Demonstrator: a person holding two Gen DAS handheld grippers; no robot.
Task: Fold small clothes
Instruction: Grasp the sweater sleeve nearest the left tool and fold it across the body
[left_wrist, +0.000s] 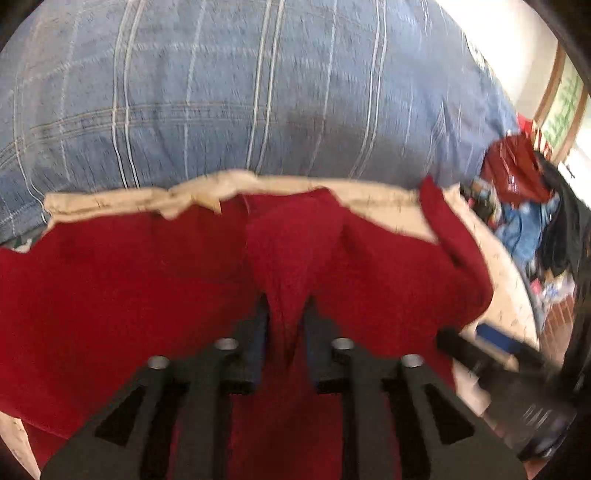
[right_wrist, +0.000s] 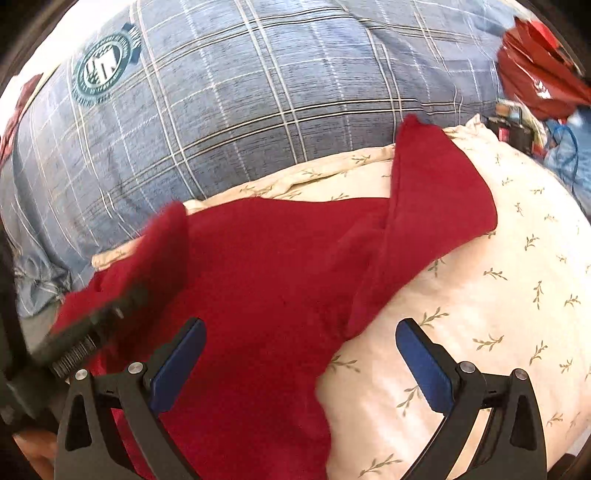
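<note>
Left gripper (left_wrist: 287, 325) is pinching a gathered ridge of the red garment (left_wrist: 147, 295) between its fingers. Right gripper (right_wrist: 300, 363) is hovering with fingers spread wide — garment edge lying between them, touching neither pad. Garment is resting on the cream leaf-print sheet (right_wrist: 480, 280), just beside the blue plaid pillow (right_wrist: 258, 92).

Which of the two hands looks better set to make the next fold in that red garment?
Probably the left. The left gripper is already shut on a pinch of the red garment, so it can carry the fold. The right gripper is open, holding nothing, over the garment's edge and the floral pillow.
</note>
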